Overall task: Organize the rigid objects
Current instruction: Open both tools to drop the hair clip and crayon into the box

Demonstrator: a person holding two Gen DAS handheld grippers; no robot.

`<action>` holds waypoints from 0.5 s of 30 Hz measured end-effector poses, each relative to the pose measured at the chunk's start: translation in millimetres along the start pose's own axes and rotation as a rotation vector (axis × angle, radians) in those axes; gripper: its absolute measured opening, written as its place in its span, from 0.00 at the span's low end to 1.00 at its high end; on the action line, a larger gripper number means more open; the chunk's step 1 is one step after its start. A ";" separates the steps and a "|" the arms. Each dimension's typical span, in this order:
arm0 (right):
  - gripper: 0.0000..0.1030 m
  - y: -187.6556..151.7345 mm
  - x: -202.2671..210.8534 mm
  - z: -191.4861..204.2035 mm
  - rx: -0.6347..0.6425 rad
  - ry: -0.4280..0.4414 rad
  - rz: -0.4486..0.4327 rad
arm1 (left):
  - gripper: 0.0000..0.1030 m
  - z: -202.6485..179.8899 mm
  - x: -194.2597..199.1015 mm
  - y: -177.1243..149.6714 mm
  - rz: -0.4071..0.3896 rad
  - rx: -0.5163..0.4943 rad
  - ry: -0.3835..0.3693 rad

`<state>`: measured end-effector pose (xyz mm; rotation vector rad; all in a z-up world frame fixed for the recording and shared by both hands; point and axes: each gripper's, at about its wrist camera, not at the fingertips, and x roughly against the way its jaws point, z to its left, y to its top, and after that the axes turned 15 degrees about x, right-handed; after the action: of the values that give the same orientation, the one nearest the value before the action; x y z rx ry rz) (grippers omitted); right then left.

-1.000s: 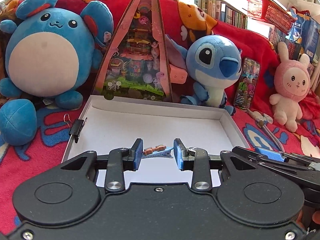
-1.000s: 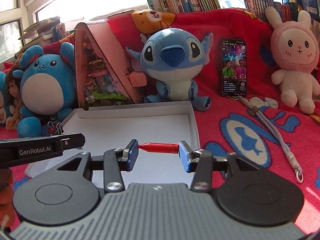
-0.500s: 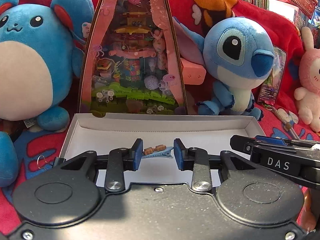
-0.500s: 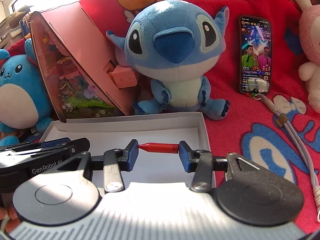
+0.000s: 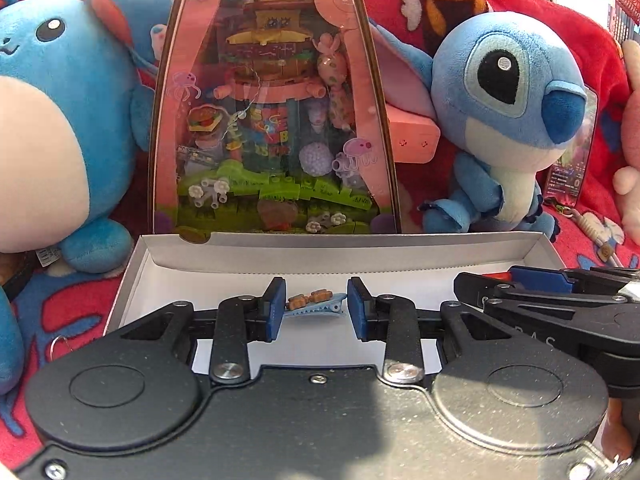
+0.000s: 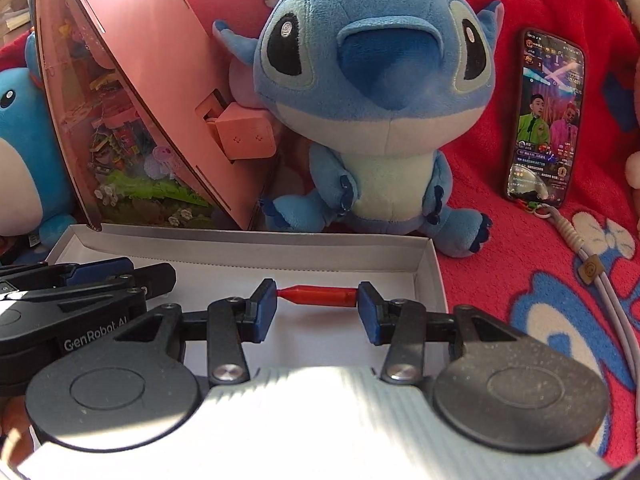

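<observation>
A shallow white cardboard box [image 5: 344, 254] lies on a red blanket, and both grippers hang over its floor. My left gripper [image 5: 316, 306] is shut on a light blue hair clip [image 5: 314, 306] with small orange charms, held lengthwise between the blue pads. In the right wrist view my right gripper [image 6: 318, 306] is shut on a red pen-like stick [image 6: 318, 295], pinched end to end, near the box's right wall [image 6: 434, 276]. Each gripper shows in the other's view: the right one [image 5: 560, 300] at the right, the left one [image 6: 80, 292] at the left.
Behind the box stand a pink triangular toy display case [image 5: 272, 112], a blue Stitch plush [image 6: 372, 92] and a round blue plush [image 5: 52, 120]. A phone [image 6: 546, 116] with a lit screen leans on the blanket at the right, with a cord [image 6: 600, 280] trailing from it.
Both grippers have moved forward toward the back of the box with their objects still held; the plush toys and display case loom larger. The jaws have not changed.
</observation>
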<state>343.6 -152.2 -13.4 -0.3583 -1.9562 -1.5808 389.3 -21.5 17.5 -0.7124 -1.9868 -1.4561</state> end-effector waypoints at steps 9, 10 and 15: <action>0.48 -0.3 -9.0 1.6 0.015 -0.004 0.010 | 0.31 6.1 -6.3 1.9 0.035 0.015 0.004; 0.48 -0.5 -9.5 1.6 0.015 -0.004 0.010 | 0.31 5.5 -7.0 2.3 0.035 0.014 0.005; 0.48 -1.1 -10.1 2.1 0.013 -0.002 0.008 | 0.31 3.1 -9.1 1.6 0.036 0.003 0.014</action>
<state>350.3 -148.9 -20.6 -0.3625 -1.9638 -1.5622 396.3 -18.8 11.3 -0.7312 -1.9553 -1.4326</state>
